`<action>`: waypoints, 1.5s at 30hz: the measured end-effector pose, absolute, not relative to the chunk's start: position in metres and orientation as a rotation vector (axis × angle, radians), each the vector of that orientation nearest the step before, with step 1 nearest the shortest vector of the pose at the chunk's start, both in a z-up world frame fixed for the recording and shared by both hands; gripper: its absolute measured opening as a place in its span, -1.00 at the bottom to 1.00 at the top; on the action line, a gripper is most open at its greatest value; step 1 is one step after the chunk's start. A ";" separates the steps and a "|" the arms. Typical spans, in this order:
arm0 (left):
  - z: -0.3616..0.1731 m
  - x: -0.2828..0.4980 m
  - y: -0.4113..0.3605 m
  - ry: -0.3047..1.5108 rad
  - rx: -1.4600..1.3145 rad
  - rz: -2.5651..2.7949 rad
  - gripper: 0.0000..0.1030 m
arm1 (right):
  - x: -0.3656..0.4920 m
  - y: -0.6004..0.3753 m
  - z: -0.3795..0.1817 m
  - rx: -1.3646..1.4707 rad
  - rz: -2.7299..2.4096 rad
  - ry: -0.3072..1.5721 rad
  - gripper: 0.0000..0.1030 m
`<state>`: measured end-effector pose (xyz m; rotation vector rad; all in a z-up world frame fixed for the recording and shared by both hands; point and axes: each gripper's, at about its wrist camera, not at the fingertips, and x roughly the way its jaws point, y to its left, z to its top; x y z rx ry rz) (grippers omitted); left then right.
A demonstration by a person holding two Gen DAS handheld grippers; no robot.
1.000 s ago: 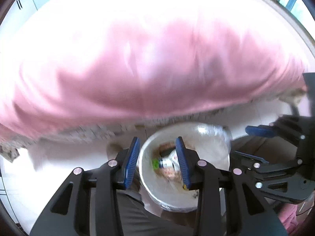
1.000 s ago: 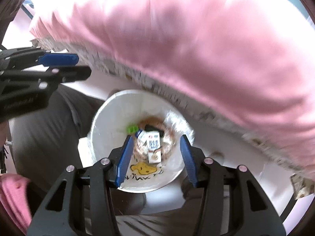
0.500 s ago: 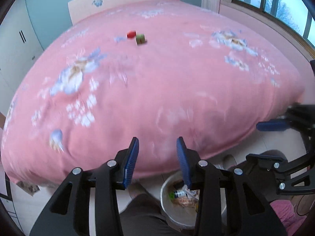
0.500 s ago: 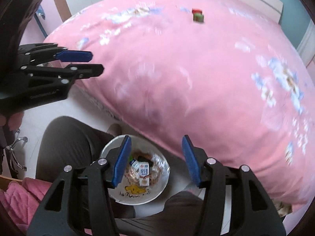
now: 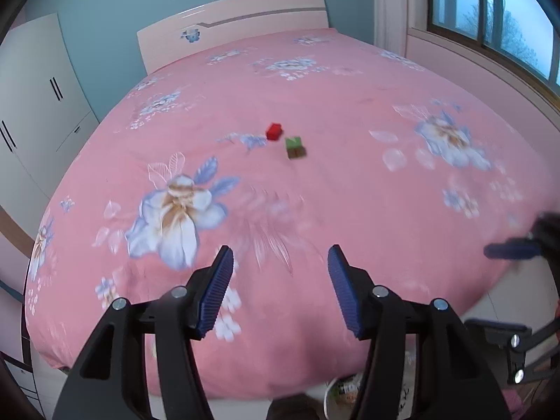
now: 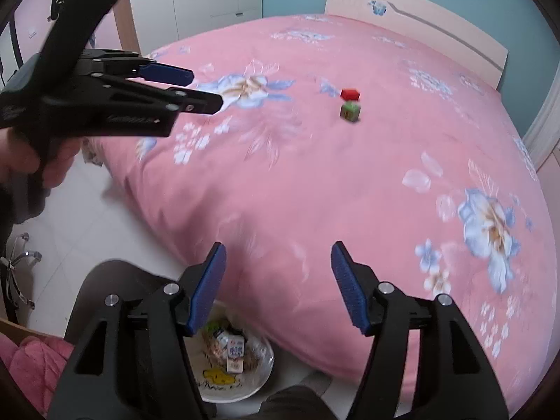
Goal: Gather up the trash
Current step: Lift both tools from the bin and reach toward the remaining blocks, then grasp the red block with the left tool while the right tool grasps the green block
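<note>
— Left wrist view: a second ago the bin filled the centre; now the left gripper (image 5: pixel 280 288) faces the bed (image 5: pixel 315 192), fingers opening, empty.

— Right gripper (image 6: pixel 278 288) likewise. Bin (image 6: pixel 241 385) at bottom; red box (image 6: pixel 350 94) and green box (image 6: pixel 350 111) upper centre.

Matt floral cloth bedspread (image 5: pixel 315 210), glossy headboard (image 5: pixel 245 21), ribbed claw pads (image 6: pixel 210 287)

No legible text: print on the carton (image 6: pixel 235 349) in the bin (image 6: pixel 257 383) too blurred to read.
</note>
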<state>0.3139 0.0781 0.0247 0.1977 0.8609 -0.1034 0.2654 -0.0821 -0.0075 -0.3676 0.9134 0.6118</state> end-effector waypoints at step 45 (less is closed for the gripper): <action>-0.108 0.645 0.071 0.958 0.168 -0.243 0.24 | 0.622 -0.017 -0.131 -0.294 0.814 0.944 0.23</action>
